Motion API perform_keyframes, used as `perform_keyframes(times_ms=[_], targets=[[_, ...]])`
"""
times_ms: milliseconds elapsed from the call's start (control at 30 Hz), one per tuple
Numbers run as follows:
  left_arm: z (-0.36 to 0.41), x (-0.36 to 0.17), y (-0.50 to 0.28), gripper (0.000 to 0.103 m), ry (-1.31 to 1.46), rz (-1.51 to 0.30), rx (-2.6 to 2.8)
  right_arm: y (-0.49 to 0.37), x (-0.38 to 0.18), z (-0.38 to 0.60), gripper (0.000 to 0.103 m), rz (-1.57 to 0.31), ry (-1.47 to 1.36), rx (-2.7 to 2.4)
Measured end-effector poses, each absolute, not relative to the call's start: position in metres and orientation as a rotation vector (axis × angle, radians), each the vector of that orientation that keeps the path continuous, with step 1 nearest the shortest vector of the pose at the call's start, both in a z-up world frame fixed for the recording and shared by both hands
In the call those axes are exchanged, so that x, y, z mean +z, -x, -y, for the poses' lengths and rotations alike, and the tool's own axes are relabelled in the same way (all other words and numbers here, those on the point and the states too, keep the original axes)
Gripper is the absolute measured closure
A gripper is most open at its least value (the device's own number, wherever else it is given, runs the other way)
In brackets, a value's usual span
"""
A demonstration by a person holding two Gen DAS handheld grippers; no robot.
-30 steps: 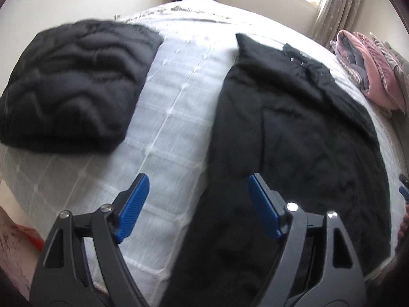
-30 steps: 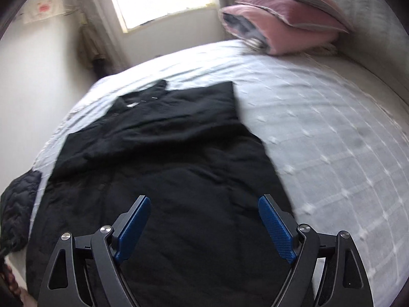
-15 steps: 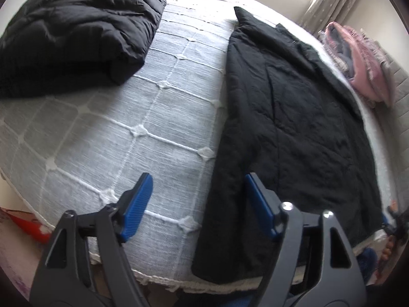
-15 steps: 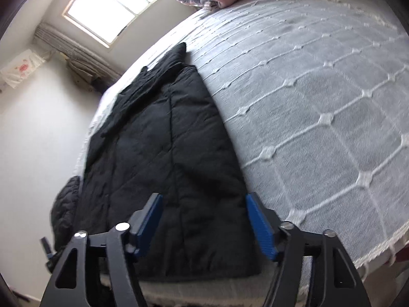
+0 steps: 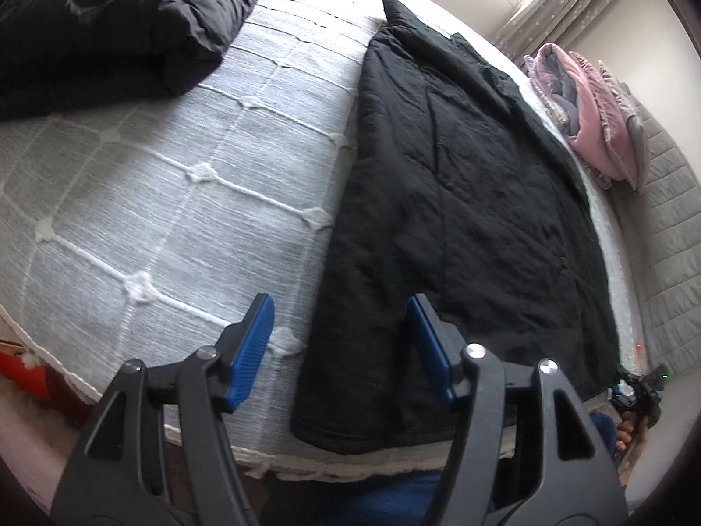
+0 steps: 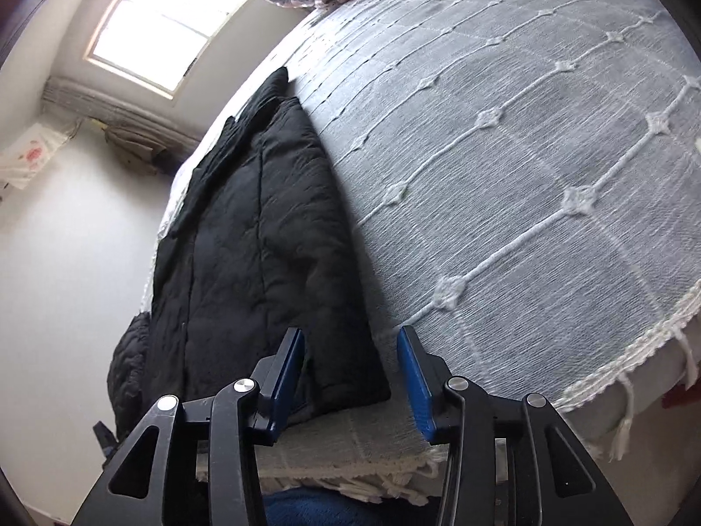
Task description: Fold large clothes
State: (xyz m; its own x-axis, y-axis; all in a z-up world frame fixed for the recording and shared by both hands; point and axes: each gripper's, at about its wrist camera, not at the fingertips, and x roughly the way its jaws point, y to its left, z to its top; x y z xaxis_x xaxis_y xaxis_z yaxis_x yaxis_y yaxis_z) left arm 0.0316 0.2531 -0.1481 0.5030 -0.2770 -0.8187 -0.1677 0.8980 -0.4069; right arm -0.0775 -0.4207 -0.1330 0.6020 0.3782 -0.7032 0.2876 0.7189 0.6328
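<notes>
A long black quilted coat [image 5: 460, 184] lies flat on the bed, folded lengthwise, its hem at the near edge. It also shows in the right wrist view [image 6: 263, 241]. My left gripper [image 5: 339, 342] is open, low over the hem's left corner, one finger on each side of the coat's left edge. My right gripper [image 6: 350, 364] is open, straddling the hem's right corner just above the bed edge. Neither holds anything.
A folded black puffer jacket [image 5: 114, 17] lies at the bed's far left. The white-grey bedspread [image 6: 525, 175] with a fringed edge covers the bed. Pink and grey folded bedding [image 5: 587, 114] sits by the grey headboard. A window [image 6: 171, 22] is beyond.
Both grippers have dropped lower and drawn back toward the near bed edge, now at the coat's hem corners. The right gripper's jaws have narrowed somewhat.
</notes>
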Motion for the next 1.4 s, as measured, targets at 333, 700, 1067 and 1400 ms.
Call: perform_keyframes(times_ms=[333, 700, 1067, 1400], targets=[[-0.247, -0.152, -0.029, 0.037, 0.458, -1.054, -0.040, 0.064, -0.139, 0.407, 0.056, -0.942, -0.854, 0.110], [-0.257, -0.151, -0.021, 0.036, 0.485, -1.050, -0.006, 0.062, -0.142, 0.398, 0.057, -0.934, -0.821, 0.084], [-0.230, -0.148, -0.020, 0.043, 0.437, -1.067, -0.061, 0.070, -0.145, 0.404, 0.057, -0.921, -0.881, 0.101], [-0.225, -0.154, -0.030, 0.052, 0.429, -1.108, -0.073, 0.062, -0.146, 0.398, 0.061, -0.941, -0.843, 0.106]])
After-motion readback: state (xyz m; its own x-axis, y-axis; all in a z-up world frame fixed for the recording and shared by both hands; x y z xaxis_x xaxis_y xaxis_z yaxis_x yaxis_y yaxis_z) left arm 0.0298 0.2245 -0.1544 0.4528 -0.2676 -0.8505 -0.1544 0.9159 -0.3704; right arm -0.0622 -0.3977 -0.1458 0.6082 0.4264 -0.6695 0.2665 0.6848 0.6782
